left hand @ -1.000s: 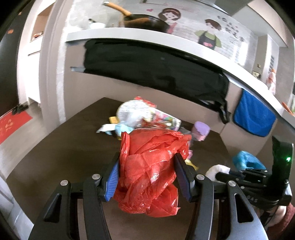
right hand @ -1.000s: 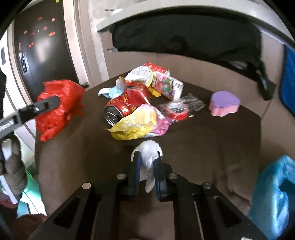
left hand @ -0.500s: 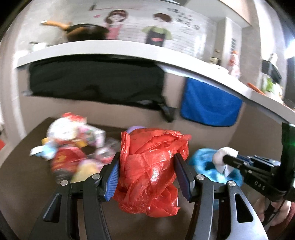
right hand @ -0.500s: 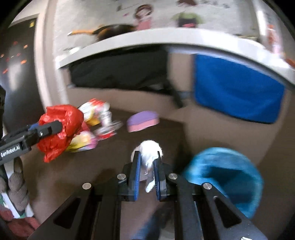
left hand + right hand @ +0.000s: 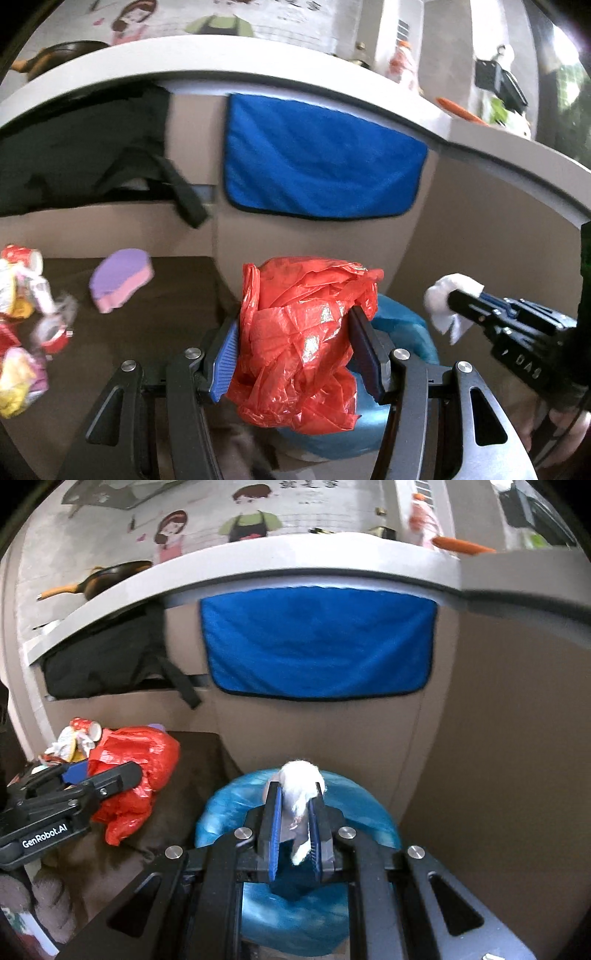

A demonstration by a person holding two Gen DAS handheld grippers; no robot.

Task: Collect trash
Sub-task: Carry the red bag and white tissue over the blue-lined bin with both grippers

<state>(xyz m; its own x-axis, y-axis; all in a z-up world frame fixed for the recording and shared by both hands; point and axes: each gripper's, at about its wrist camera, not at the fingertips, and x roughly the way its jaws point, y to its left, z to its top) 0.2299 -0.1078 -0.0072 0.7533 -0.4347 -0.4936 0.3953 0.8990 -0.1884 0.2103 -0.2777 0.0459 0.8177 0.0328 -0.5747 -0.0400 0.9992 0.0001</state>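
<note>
Hanging beyond everything, the blue cloth (image 5: 317,642) drapes from the counter edge above the blue-lined trash bin (image 5: 354,812), the landmark here. Left of the bin, the dark desk (image 5: 166,295) carries the remaining litter (image 5: 22,314) and a purple sponge (image 5: 120,278). The left claw (image 5: 299,350) is spread wide around a crumpled red plastic bag (image 5: 303,339), gripping it, with the bin just beneath and to its right. The right claw (image 5: 295,834) is pinched nearly closed on a white tissue wad (image 5: 299,782), directly above the bin's mouth. My judgement: the right claw is better placed to release first.
</note>
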